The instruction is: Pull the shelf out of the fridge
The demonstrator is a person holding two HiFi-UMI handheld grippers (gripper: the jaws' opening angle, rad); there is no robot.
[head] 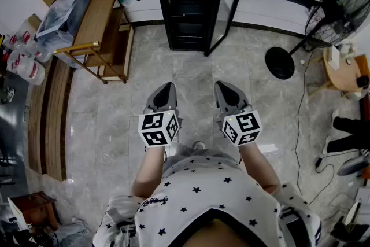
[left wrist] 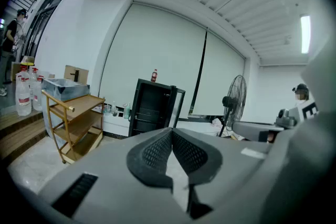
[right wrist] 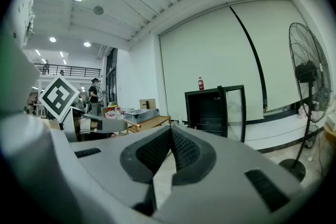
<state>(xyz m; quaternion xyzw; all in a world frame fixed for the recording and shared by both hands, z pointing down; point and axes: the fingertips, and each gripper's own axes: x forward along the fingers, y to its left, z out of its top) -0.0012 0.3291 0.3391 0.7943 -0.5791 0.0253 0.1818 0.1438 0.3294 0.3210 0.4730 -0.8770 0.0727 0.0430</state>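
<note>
Black fridge (head: pixel 186 0): 1 | left gripper (head: pixel 167 88), right gripper (head: pixel 223 87): 2, jaws together

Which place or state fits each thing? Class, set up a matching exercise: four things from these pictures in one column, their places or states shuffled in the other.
Things:
1. fridge
2. wooden cart
3. standing fan
4. bottle

Places or states:
A. stands on top of the fridge
B. at the fridge's left in the head view
C. black, door swung open
D. at the fridge's right in the head view

Pairs: 1-C, 2-B, 3-D, 4-A
</note>
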